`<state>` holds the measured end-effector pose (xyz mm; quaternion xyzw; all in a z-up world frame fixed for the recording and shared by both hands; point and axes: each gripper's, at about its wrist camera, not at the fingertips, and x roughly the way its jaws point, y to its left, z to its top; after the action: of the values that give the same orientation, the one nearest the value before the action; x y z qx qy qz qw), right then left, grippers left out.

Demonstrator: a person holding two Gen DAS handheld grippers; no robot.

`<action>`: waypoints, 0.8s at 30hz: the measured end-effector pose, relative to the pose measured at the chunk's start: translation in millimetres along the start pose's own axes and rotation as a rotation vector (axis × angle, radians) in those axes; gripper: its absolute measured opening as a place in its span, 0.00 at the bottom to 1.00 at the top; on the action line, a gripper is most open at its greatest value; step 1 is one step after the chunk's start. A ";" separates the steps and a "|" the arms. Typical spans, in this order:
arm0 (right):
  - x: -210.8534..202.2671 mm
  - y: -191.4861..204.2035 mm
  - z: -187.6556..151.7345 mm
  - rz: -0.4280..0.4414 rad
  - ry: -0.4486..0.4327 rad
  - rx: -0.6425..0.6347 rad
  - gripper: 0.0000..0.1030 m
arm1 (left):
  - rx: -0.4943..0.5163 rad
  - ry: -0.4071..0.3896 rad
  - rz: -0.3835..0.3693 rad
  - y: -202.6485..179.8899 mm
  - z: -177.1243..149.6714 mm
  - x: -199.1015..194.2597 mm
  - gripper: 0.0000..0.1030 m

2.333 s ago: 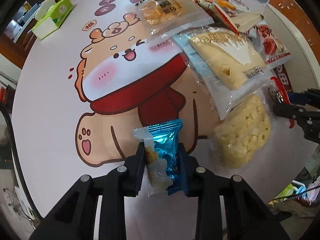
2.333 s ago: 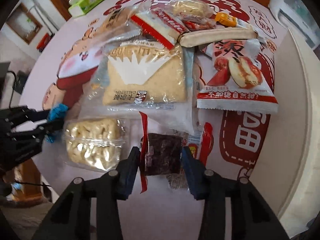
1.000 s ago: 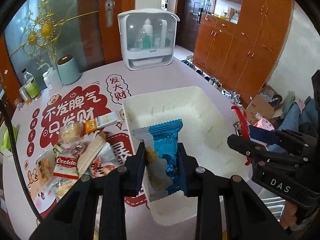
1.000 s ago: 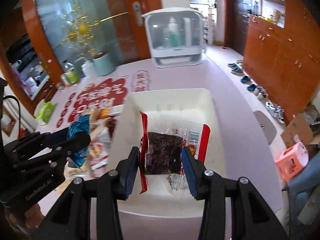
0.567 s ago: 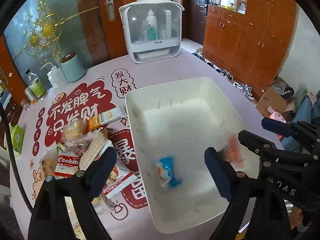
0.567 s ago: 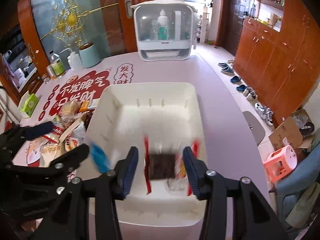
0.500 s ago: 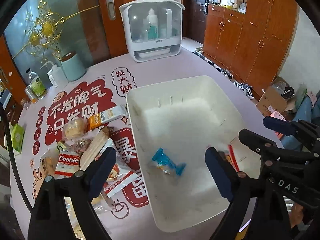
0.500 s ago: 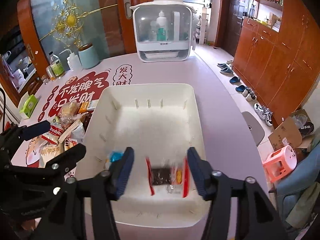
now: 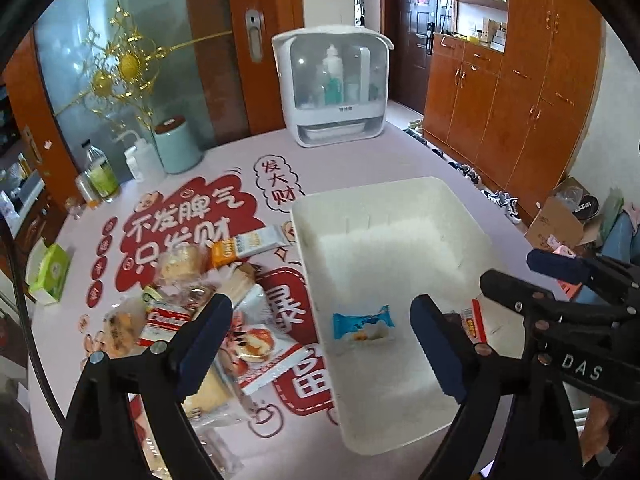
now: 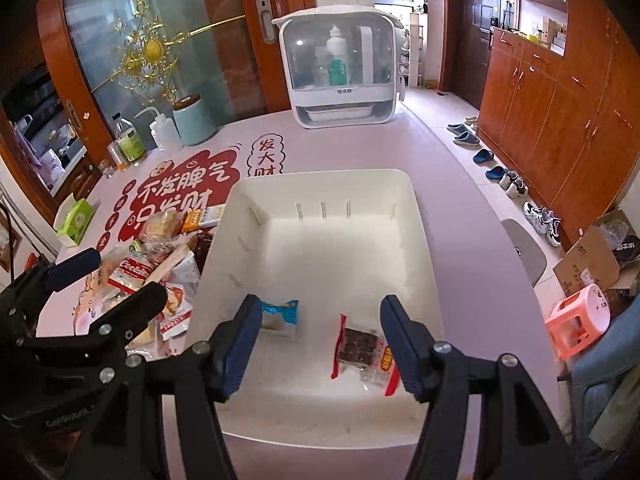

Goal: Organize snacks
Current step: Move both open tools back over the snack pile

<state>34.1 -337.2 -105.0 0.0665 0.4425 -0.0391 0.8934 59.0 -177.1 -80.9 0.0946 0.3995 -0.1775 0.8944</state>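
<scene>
Two snack packs (image 10: 280,317) lie apart in the bin (image 10: 408,192), seemingly flat, both grippers (image 10: 320,344) spread

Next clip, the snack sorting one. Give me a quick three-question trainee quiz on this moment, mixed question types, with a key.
1. True or false: both the left hand-held gripper and the right hand-held gripper are open and hold nothing.
2. Multiple choice: how many snack packets lie inside the white bin? A) none B) two C) five
3. Fill in: the blue packet lies to the ____ of the red-edged dark packet in the right wrist view.

Key: 1. True. 2. B, the blue packet and the red-edged dark packet; the pile of snacks is on the table beside the bin. 3. Left.
</scene>
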 end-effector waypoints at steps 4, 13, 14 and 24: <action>-10.8 9.6 -0.7 0.013 -0.050 -0.005 0.60 | -0.020 0.000 0.008 14.9 -4.1 -15.9 0.87; -30.3 57.2 -2.4 0.087 -0.086 -0.047 0.60 | -0.133 0.041 0.043 103.8 -30.1 -51.8 0.87; -32.0 66.2 -3.4 0.098 -0.085 -0.055 0.61 | -0.143 0.044 0.050 112.9 -33.2 -54.4 0.87; -19.4 185.8 -31.3 0.264 0.021 -0.220 0.80 | -0.208 0.090 0.174 235.5 -89.2 -82.7 0.87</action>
<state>21.7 -148.6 -92.7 0.0262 0.4408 0.1280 0.8880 39.7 87.1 -71.8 0.0434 0.4458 -0.0523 0.8926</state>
